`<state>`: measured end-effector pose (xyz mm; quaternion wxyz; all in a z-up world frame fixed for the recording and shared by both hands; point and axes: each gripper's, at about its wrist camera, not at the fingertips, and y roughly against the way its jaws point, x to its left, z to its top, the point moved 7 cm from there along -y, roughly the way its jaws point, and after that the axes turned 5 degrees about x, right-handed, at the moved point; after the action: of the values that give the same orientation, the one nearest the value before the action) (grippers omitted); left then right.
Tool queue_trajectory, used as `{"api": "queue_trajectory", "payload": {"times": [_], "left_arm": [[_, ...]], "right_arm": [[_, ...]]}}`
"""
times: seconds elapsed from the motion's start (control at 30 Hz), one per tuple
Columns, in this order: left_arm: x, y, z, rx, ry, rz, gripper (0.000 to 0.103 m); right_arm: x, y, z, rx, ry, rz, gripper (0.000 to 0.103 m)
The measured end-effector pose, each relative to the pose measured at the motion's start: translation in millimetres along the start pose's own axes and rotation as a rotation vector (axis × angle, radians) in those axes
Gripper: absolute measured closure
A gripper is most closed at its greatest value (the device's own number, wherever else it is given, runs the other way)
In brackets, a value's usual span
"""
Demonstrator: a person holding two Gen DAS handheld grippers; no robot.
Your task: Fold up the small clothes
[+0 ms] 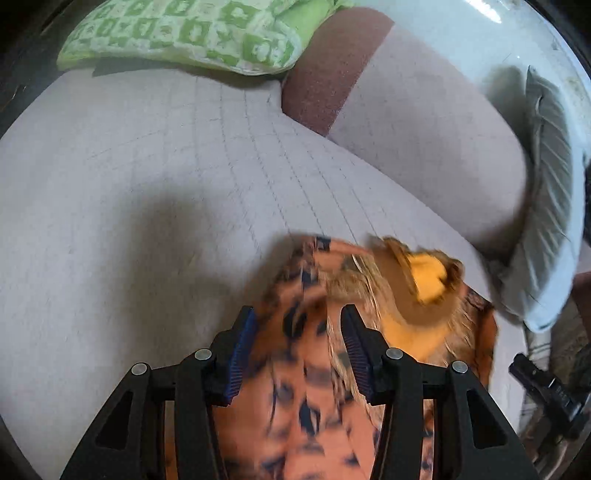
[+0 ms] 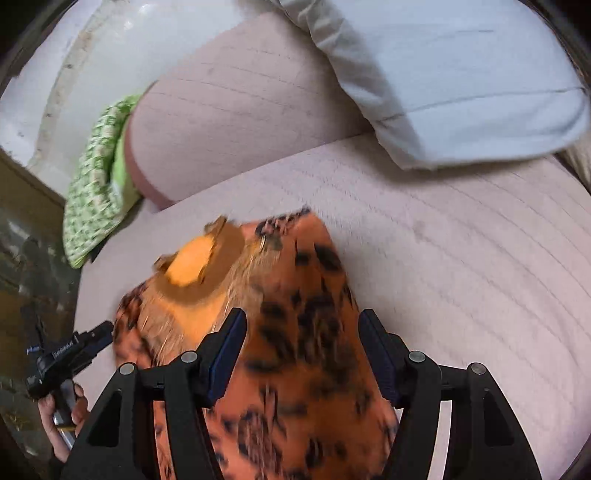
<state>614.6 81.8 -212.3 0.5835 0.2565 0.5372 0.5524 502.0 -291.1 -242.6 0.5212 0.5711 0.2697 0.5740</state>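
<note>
A sofa fills both views, its seat cushion covered in pale pinkish-grey quilted fabric stitched in a grid of fine lines. Behind it the backrest wears the same cover, and in the left wrist view a strip of reddish-brown upholstery shows between the two. A green-and-white patterned cushion lies at one end of the seat against the backrest. At the other end rests a pale blue-grey pillow with a thin seam line. Above the backrest a glossy white wall catches soft daylight. Beyond the sofa's edge, a dim brownish floor is blurred.
</note>
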Motion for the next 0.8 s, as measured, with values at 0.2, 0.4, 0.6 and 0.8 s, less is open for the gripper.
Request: {"api": "queue_trajectory", "payload": {"times": [0.2,0.4,0.6,0.8], "left_arm": [[-3.0,-57.4,19.4,0.052,-0.031,0.105,0.077],[-1.1,-31.3,35.6,-0.034,-0.092,0.068,0.094],[-2.0,-38.4,53.3,-0.053,-0.069,0.080,0.094],[7.7,-78.9,46.0,-0.032,-0.061,0.147,0.090]], "right_arm": [[2.3,-48.4,31.2,0.054,0.004,-0.095,0.041],[-16.9,-46.6,28.1,0.061,0.029,-0.185,0.090],[-41.8,-26.0,32.0,-0.010,-0.013,-0.218,0.091],[-60.2,-36.8,26.5,-0.004,-0.066,-0.204,0.090]]}}
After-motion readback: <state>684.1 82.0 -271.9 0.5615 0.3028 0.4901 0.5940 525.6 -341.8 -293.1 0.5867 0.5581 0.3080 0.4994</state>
